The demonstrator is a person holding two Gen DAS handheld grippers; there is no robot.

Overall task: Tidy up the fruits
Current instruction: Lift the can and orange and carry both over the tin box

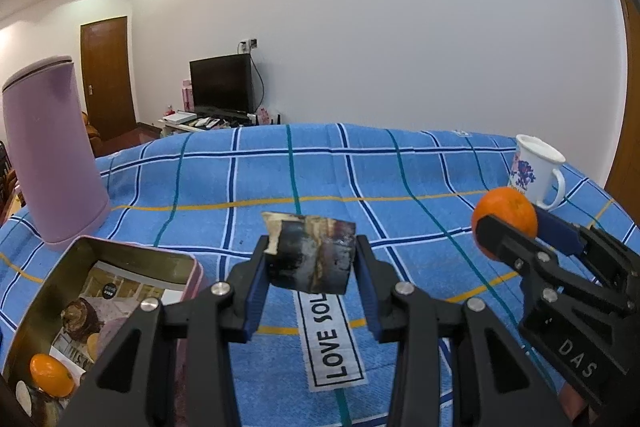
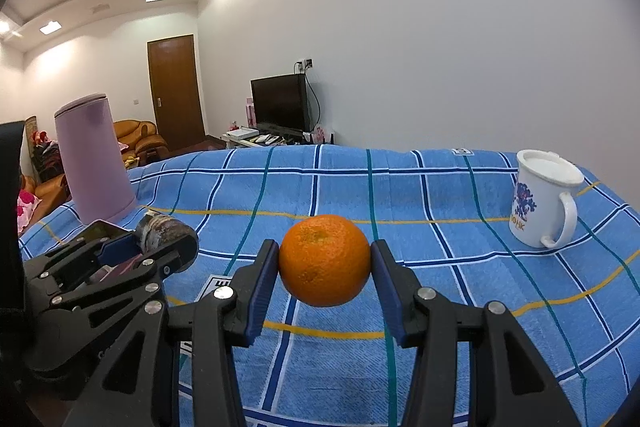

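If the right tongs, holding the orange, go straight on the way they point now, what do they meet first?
Probably the blue checked cloth on the table. The right tongs, shut on the orange, point slightly downward, and no object lies directly ahead. The white mug stands off to the right, the pink container far left. Depth is uncertain.

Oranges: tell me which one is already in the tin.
The smaller orange at the tin's near corner; the other orange is held off the cloth in the right claw.

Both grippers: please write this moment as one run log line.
left gripper: shut on dark cut fruit piece | right gripper: shut on round orange tangerine | both held above blue checked cloth
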